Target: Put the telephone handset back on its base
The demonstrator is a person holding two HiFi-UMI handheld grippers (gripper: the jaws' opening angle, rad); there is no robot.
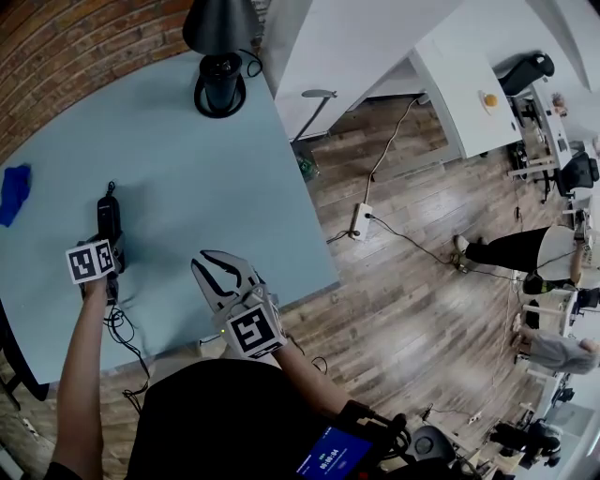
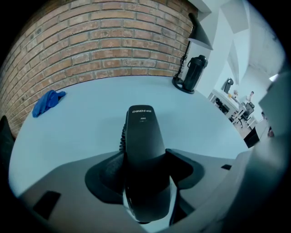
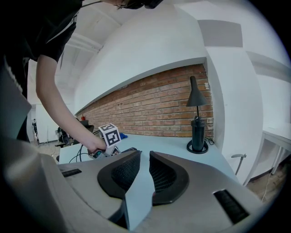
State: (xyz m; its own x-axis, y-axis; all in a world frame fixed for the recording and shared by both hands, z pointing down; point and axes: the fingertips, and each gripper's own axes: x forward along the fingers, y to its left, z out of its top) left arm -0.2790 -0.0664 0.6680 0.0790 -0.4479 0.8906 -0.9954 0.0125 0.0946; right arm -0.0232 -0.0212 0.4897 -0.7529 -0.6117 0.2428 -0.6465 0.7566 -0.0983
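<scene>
- The pale blue table (image 1: 187,159) stands against a brick wall.
- A black lamp (image 1: 220,80) stands on its round base at the far right corner.
- A crumpled blue cloth (image 1: 13,192) lies near the left edge.
- The black telephone handset (image 2: 144,145) lies at the near left.
- The handset's cord (image 1: 120,328) runs to the near edge.

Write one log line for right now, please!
left gripper: fingers opening, handset between them | right gripper: open, empty

Handset (image 2: 142,132) rear end hidden inside opening left claw (image 2: 145,157); lamp (image 1: 220,28) top cut off, head view upper edge.
</scene>
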